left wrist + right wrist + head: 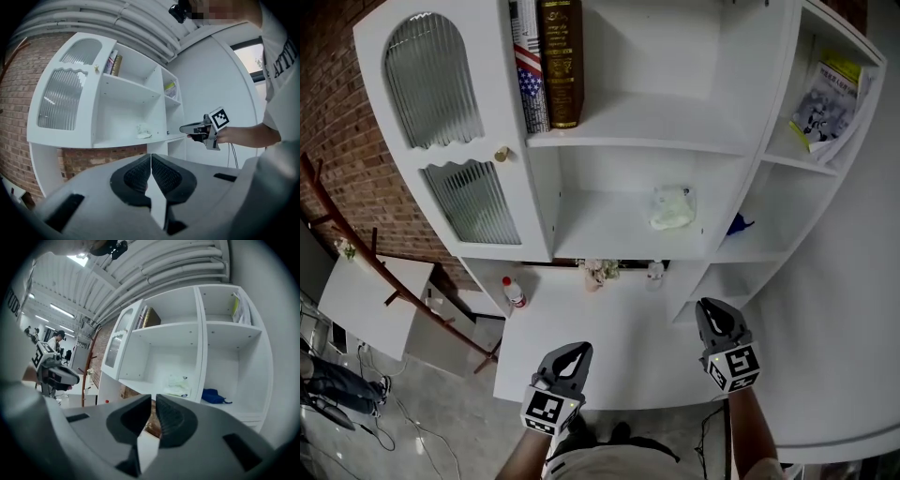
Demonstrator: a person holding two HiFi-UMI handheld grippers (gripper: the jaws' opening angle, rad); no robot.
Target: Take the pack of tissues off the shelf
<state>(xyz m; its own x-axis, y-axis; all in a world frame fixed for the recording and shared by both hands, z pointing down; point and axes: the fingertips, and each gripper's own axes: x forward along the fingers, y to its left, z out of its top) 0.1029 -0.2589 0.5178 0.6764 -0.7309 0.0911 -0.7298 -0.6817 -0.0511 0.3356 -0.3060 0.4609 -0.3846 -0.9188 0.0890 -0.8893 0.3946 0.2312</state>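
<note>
The pack of tissues (672,207) is a pale, soft plastic-wrapped pack lying on the middle shelf of the white cabinet (619,122). It also shows in the left gripper view (144,131) and the right gripper view (179,386). My left gripper (578,349) is held low over the white tabletop, well short of the shelf, jaws shut and empty (150,161). My right gripper (711,309) is further forward, below and right of the pack, pointing level toward the shelf. Its jaws are shut with nothing in them (153,404).
Books (548,61) stand on the upper shelf and a magazine (825,98) leans in the right compartment. A blue thing (738,225) lies on the right-hand shelf beside the pack's bay. A red-capped bottle (515,292) and small ornaments (600,272) sit on the tabletop (609,347). A ribbed-glass door (450,141) closes the left side.
</note>
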